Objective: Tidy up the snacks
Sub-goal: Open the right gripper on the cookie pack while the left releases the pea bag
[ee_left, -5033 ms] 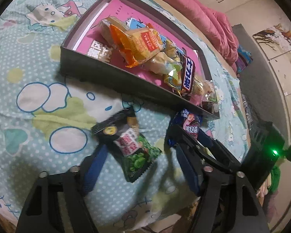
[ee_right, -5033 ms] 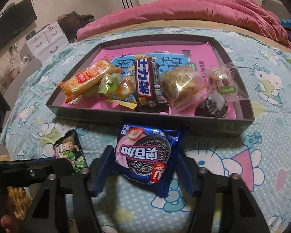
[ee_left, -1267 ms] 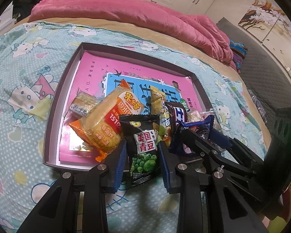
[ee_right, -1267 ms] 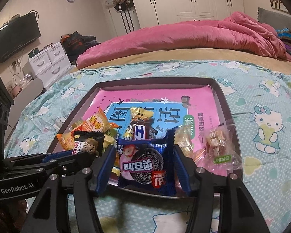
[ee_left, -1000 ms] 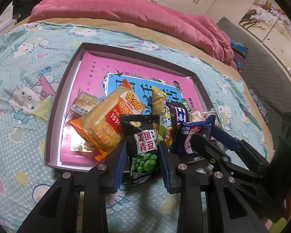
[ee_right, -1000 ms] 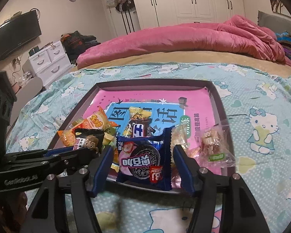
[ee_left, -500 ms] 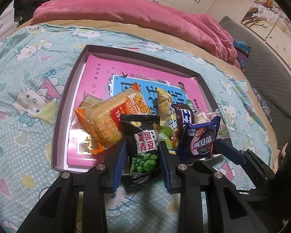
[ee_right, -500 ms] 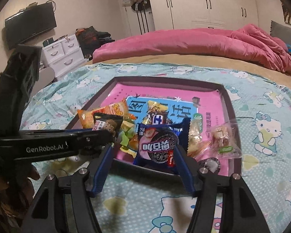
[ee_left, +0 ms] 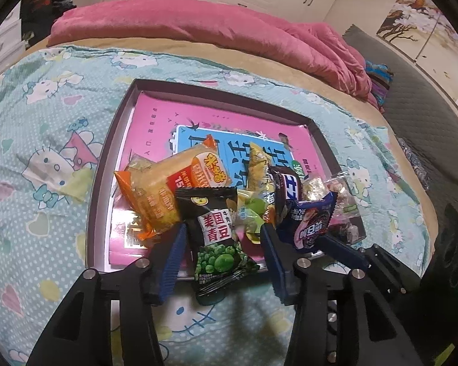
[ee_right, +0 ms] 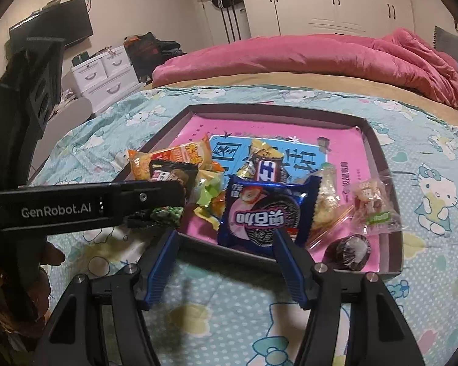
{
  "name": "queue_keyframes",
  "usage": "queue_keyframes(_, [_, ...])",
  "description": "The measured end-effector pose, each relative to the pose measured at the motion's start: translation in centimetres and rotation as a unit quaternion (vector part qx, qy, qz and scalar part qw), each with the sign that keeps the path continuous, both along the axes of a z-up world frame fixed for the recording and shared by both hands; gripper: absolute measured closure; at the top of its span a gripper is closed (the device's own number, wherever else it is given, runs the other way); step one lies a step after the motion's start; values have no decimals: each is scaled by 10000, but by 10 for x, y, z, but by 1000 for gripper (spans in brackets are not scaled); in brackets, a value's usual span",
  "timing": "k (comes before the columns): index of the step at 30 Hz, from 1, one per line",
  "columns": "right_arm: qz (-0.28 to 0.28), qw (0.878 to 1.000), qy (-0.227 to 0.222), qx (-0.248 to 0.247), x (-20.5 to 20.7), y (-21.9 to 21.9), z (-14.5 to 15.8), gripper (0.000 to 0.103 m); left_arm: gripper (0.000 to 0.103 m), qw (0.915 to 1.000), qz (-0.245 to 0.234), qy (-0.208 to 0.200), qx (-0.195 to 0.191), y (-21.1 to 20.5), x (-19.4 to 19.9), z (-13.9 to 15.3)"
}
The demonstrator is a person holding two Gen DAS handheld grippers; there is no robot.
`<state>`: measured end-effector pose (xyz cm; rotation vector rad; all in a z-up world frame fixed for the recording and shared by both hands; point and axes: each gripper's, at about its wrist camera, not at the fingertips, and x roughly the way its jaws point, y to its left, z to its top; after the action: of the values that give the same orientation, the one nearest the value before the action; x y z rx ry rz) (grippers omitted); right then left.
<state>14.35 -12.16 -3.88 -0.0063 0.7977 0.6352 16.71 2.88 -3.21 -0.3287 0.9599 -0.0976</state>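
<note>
**Both packets over tray edge, release pending**

Bedroom setting: a bed with a cartoon-print sheet [ee_left: 39,140] carries a shallow dark tray [ee_left: 108,164] lined with a pink sheet and already loaded with mixed snacks, among them an orange cracker pack [ee_left: 165,189].

Left gripper [ee_left: 221,244] is narrowed onto a black green-pea packet [ee_left: 216,238], held upright above the tray's near rim. Right gripper [ee_right: 226,244] is likewise clamped on a blue cookie packet [ee_right: 265,213], which hangs at the near rim beside the chocolate bar [ee_right: 267,169].

Judgement: placement step, near completion. The next move calls for carrying each packet slightly forward past the rim, lowering it, then opening the jaws. Space in the near row is crowded; a packet may land atop others.
</note>
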Motion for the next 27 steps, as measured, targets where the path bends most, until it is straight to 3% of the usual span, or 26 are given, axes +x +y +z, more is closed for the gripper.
queue_keyframes(19, [-32, 9998, -106, -186, -1, 6, -2, 39, 45, 9993, -186, -334, -16, -11, -10, 27])
queue_keyframes(23, [-137, 9997, -75, -187, 1, 2, -2, 39, 29, 9989, -202, -412, -17, -12, -11, 33])
queue_keyframes(27, [-262, 9994, -77, -196, 1, -4, 0, 39, 29, 9988, -195, -444, -1, -11, -12, 37])
